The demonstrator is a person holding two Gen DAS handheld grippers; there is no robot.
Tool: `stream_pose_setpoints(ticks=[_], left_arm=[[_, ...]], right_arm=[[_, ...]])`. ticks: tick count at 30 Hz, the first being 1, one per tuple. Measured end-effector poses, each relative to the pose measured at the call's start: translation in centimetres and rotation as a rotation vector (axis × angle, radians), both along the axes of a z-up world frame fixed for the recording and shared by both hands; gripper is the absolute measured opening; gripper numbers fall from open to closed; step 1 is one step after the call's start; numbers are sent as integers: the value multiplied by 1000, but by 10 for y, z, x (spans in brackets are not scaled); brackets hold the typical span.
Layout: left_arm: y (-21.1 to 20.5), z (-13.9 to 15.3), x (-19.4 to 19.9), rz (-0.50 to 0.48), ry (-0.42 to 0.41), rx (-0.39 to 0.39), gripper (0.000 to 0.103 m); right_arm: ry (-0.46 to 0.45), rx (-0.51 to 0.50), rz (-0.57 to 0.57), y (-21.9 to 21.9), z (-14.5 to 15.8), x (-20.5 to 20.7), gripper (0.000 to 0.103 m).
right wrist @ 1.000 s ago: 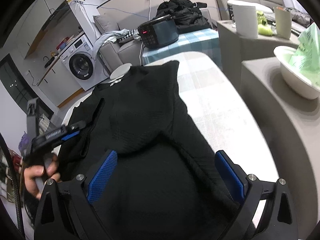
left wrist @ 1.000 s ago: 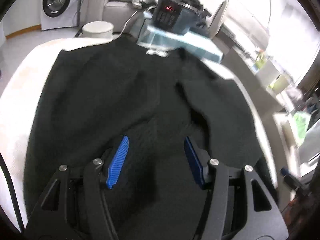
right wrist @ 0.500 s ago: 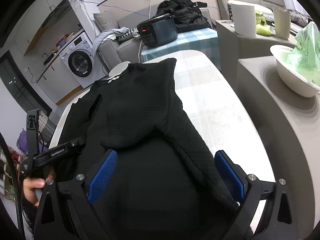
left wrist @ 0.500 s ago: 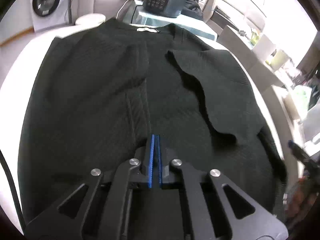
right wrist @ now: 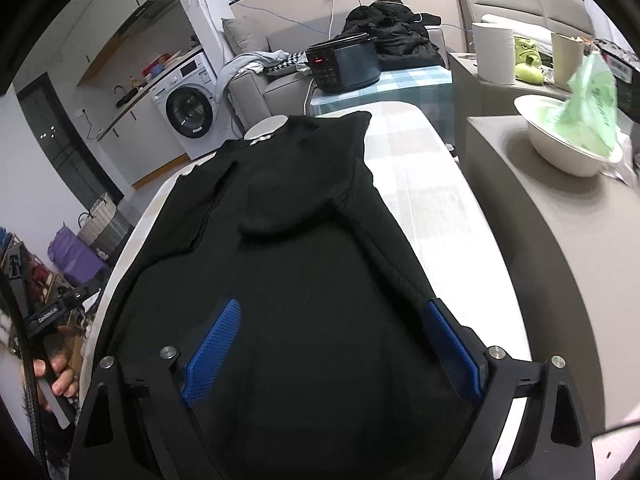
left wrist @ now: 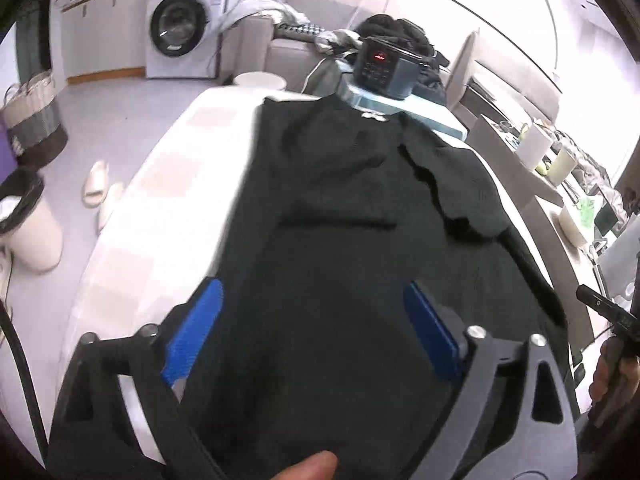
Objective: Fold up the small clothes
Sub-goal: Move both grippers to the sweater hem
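Note:
A black sweater [left wrist: 340,184] [right wrist: 288,208] lies flat on the white table [left wrist: 168,200] [right wrist: 432,208], collar at the far end. Both sleeves are folded in over the chest. My left gripper [left wrist: 316,332] hangs over the hem end; its jaws are opening wide and its blue pads [left wrist: 196,332] press on nothing. My right gripper [right wrist: 332,352] hovers over the hem's right part. Its jaws are closing slightly, with fabric below them but not pinched. Each gripper, with the hand holding it, also shows at the edge of the other view: the right gripper [left wrist: 608,312] and the left gripper [right wrist: 52,312].
A black cooker [left wrist: 384,68] [right wrist: 344,64] stands on a checked cloth beyond the collar. Right of the table, a grey counter [right wrist: 560,240] carries a white bowl [right wrist: 568,148] with a green bag. On the floor at left are slippers [left wrist: 96,184], a bin [left wrist: 24,224] and a washing machine [left wrist: 180,28].
The left gripper shut over the sweater's middle, then opened wide and swung back toward the near left. The right gripper drew back a little along the table.

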State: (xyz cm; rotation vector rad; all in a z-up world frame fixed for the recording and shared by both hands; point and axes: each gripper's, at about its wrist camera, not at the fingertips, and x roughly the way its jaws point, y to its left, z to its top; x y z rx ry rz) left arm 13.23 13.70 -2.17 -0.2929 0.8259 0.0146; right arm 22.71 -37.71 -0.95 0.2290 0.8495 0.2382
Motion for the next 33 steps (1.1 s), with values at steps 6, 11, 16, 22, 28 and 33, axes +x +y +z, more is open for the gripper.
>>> stream_pose_setpoints(ticks=[6,11,16,22,28,33], left_arm=[[19,-8,-61,24,18,10,97],[28,-17,-105,31,42,27,97],[21,-25,-132,17,55,46,97],[11,-24,-159,-1,40,39,97],[6,-27,-189,-1,67,39,97],[-2,-31,-208,-27,91,74,97]], right_arm=[[-7,-48,-48,-21,0,-50,92],[-13,-67,-102,-44,1,-94,92],[-19,-112,-172,-65,6,-133,92],[-37,-176,-304,-111,25,-193,92],[-26,-237,-384,-141,35,-234,92],[-30,-189,-320,-138,27,-246,92]])
